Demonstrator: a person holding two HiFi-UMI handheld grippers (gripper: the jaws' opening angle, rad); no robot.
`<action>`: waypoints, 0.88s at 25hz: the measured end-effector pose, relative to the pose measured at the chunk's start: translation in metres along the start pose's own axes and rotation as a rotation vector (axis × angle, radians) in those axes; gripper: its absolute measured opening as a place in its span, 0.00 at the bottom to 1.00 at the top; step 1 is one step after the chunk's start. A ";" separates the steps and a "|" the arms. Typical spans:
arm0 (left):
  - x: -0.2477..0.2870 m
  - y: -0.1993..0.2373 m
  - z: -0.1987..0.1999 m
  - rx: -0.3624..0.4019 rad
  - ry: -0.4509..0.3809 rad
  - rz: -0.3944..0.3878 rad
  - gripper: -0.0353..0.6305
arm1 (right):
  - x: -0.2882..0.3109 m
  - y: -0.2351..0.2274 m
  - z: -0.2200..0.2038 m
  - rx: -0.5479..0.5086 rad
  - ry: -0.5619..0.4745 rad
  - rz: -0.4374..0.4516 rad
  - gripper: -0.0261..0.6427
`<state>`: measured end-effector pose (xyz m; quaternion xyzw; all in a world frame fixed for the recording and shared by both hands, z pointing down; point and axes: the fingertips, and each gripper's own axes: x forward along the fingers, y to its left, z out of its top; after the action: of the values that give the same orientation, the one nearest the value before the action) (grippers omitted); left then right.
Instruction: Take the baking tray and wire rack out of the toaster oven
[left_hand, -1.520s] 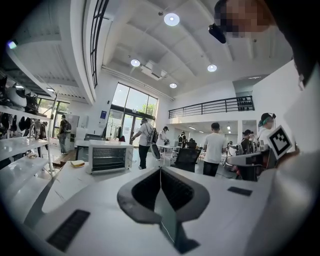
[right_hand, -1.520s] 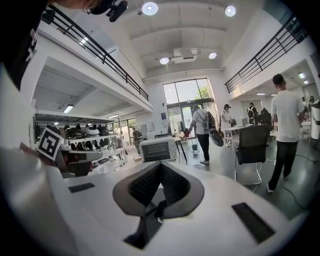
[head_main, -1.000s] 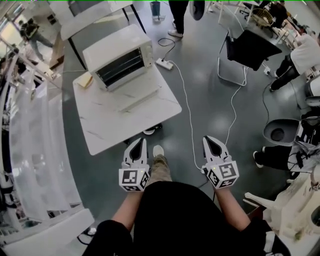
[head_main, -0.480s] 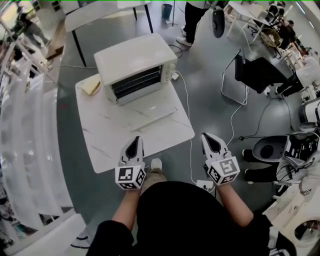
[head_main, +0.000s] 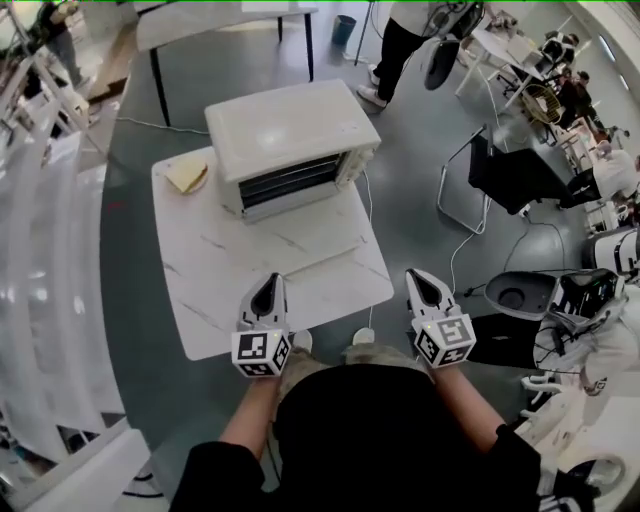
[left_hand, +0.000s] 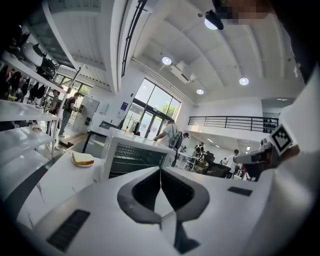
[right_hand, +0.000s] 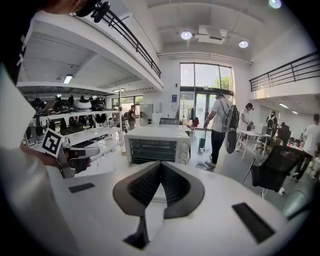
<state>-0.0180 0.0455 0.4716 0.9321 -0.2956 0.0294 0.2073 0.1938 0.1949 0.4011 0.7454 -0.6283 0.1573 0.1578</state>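
A white toaster oven (head_main: 285, 145) stands at the far side of a white marble table (head_main: 230, 270), its glass door closed; wire shelves show dimly behind the glass (right_hand: 151, 149). No tray or rack is outside it. My left gripper (head_main: 266, 292) hovers over the table's near edge, shut and empty. To the right of the table, my right gripper (head_main: 418, 283) hangs above the floor, also shut with nothing in it. Both point toward the oven (left_hand: 135, 156), which is well ahead of them.
A plate with a slice of bread (head_main: 186, 176) lies left of the oven. A white cable (head_main: 372, 215) runs down past the table's right edge. A black chair (head_main: 510, 172) and a person (head_main: 405, 40) stand to the right. Glass shelving (head_main: 50, 260) lines the left.
The table and oven have come closer and lower in the head view as I walked up. The left gripper now reaches over the table's near edge; both stay shut.
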 end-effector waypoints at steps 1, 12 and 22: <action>0.001 0.002 0.002 0.004 -0.001 0.004 0.09 | 0.005 0.000 0.003 -0.004 0.004 0.003 0.07; -0.003 0.012 0.016 -0.032 -0.037 0.081 0.09 | 0.058 0.017 0.018 -0.001 0.014 0.120 0.07; 0.036 0.009 0.008 -0.024 -0.007 0.219 0.09 | 0.133 -0.025 0.010 0.135 0.003 0.250 0.07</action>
<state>0.0059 0.0163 0.4743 0.8917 -0.3967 0.0451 0.2131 0.2400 0.0763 0.4483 0.6699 -0.7041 0.2189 0.0874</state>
